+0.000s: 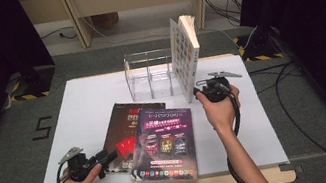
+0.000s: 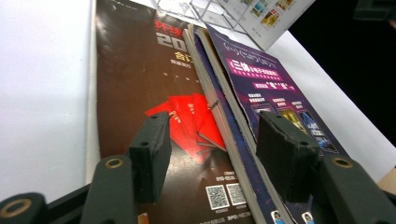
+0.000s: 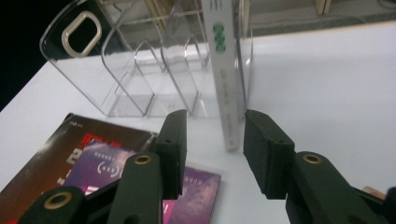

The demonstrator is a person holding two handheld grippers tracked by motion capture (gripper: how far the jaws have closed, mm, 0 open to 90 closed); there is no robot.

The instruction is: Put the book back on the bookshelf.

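Right gripper view looks along the right gripper [image 3: 212, 147], whose jaws stand apart with nothing between the pads; just ahead of them is the spine of the white book [image 3: 224, 79], upright in the end slot of the clear rack [image 3: 119, 70], touching neither pad. The gap lines up with that spine, which reads as a hand either squaring up to the book or having just let go; I cannot tell which. In the high view the white book [image 1: 186, 57] leans slightly against the rack's right end, its front cover turned toward the empty slots; the tilt looks to come from the slot being wider than the book.

The left gripper [image 2: 212, 149] also has its jaws apart; they straddle the near edge of the purple magazine [image 2: 261, 88], which lies on top of the dark magazine [image 2: 135, 74], but the pads hang above the covers and press on nothing. That stance suits pinching the upper magazine by its bound edge, so I judge it the next thing meant for the rack.

The clear rack [image 1: 147, 74] sits at the far middle of the white worktop [image 1: 82, 105]; its dividers make several slots, of which the right-hand one holds the white book and the others are vacant. Both magazines lie flat, overlapped, near the front edge, well apart from the rack; the purple one covers the right part of the dark one.
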